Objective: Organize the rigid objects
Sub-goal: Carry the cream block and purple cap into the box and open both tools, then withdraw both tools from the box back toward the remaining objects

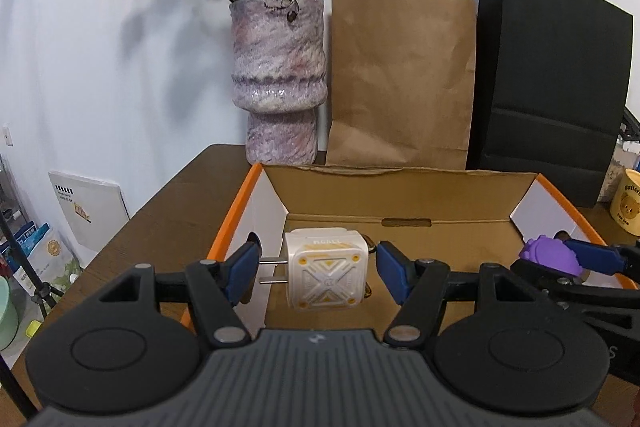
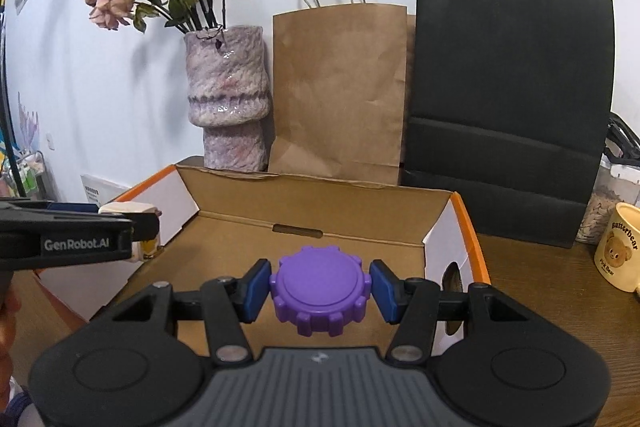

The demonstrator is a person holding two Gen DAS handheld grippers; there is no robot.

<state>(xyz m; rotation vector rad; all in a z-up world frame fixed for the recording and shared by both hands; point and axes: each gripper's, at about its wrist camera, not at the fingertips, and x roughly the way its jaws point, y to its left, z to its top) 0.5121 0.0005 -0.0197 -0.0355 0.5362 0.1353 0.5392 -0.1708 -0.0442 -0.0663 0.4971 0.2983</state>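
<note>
A white and yellow plug adapter (image 1: 326, 269) with two metal prongs pointing left sits between the blue pads of my left gripper (image 1: 318, 273), above the open cardboard box (image 1: 400, 183). The left pad touches the prong tips and the right pad is at the adapter's side. A purple gear-shaped knob (image 2: 320, 289) is held between the pads of my right gripper (image 2: 320, 287), over the box floor (image 2: 224, 247). The knob also shows in the left wrist view (image 1: 550, 255), and the adapter in the right wrist view (image 2: 132, 211).
A mottled purple vase (image 1: 280, 79) with dried roses, a brown paper bag (image 1: 400, 75) and a black paper bag (image 1: 556, 83) stand behind the box on the brown table (image 1: 168, 215). A yellow bear mug (image 2: 618, 247) stands at the right.
</note>
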